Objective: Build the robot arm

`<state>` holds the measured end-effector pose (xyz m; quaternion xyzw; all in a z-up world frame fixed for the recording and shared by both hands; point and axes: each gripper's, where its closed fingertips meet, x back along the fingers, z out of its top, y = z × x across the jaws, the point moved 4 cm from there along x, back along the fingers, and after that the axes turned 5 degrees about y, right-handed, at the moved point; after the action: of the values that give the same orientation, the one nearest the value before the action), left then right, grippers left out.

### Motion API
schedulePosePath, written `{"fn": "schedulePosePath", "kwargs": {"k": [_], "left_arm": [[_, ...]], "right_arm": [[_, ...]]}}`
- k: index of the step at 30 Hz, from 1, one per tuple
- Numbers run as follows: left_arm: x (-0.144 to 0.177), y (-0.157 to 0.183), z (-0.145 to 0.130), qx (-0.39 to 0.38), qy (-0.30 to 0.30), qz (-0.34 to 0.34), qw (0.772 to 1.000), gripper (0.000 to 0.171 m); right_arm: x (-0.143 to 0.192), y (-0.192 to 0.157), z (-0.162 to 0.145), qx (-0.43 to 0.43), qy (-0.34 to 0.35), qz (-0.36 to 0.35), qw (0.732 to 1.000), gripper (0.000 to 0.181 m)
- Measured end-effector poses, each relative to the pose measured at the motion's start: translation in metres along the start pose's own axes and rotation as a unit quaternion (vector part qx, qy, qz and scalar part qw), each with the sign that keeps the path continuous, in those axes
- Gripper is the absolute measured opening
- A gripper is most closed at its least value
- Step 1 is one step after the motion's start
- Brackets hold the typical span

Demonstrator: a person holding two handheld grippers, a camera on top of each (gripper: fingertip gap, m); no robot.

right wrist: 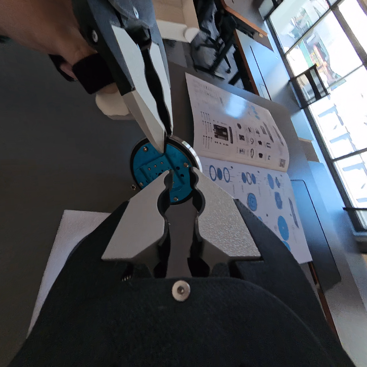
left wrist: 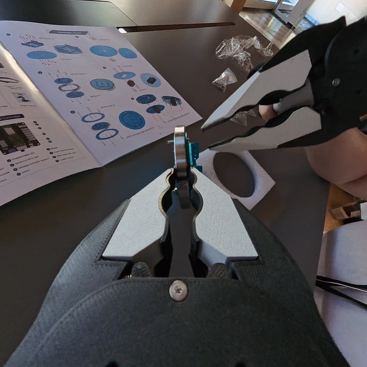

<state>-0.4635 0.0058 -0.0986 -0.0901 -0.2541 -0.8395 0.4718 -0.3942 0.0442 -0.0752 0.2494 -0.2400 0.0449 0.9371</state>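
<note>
Left wrist view: left gripper (left wrist: 181, 171), jaws narrowed and clamped on a round assembly (left wrist: 180, 156) held on edge above the table (left wrist: 79, 228).

- Assembly: silver metal ring on the outside, blue plate (right wrist: 158, 170) with small screws and holes on one face, a blue bracket (left wrist: 193, 153) projecting to the right of the ring. The fingertips pinch its rim from both sides.
- Right gripper (left wrist: 205, 138): enters from the upper right, tips just beside the blue bracket, jaws set narrowly apart with nothing seen between them. A hand (left wrist: 337, 158) shows behind it.
- White foam sheet (left wrist: 262, 184) with a large oval cut-out: flat on the table, under and behind the right gripper's tips.
- Open instruction booklet (left wrist: 79, 95) with blue diagrams: flat on the table, left of the assembly.
- Crumpled clear plastic wrap (left wrist: 242, 49) and a small clear bag of dark small parts (left wrist: 225, 79): farther back, to the right of the booklet.

Right wrist view: right gripper (right wrist: 180, 170), a narrow gap between its tips, directly over the plate's blue face; whether the tips touch it cannot be told. The left gripper (right wrist: 165, 139) comes down from above, gripping the ring's upper edge. The booklet (right wrist: 248, 158) lies beyond, to the right; the foam sheet (right wrist: 75, 228) lies beneath the right gripper's body.
</note>
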Motion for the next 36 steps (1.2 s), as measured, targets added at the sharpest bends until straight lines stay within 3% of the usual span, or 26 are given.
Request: {"fn": "schedulePosePath", "kwargs": {"k": [5,13,20,26,29,36], "left_arm": [[0.000,0.000,0.000,-0.006,-0.001,-0.007,1.000,0.012],[-0.001,0.011,0.000,-0.068,-0.007,-0.004,0.998,0.012],[0.000,0.014,-0.001,-0.093,-0.011,-0.003,0.996,0.012],[0.000,0.019,-0.002,-0.128,-0.017,-0.007,0.992,0.012],[0.000,0.026,-0.002,-0.177,-0.022,-0.003,0.984,0.012],[-0.008,0.047,-0.005,-0.343,-0.017,0.033,0.939,0.012]], "right_arm": [[0.003,0.017,0.000,-0.034,0.070,0.034,0.996,0.028],[-0.010,0.015,-0.012,-0.113,0.071,0.172,0.976,0.029],[-0.011,0.018,-0.011,-0.124,0.052,0.206,0.969,0.020],[-0.008,0.014,-0.009,-0.093,0.050,0.232,0.967,0.018],[-0.002,0.009,-0.008,-0.034,0.061,0.230,0.971,0.016],[0.018,-0.009,-0.017,0.100,0.083,0.142,0.981,0.015]]}}
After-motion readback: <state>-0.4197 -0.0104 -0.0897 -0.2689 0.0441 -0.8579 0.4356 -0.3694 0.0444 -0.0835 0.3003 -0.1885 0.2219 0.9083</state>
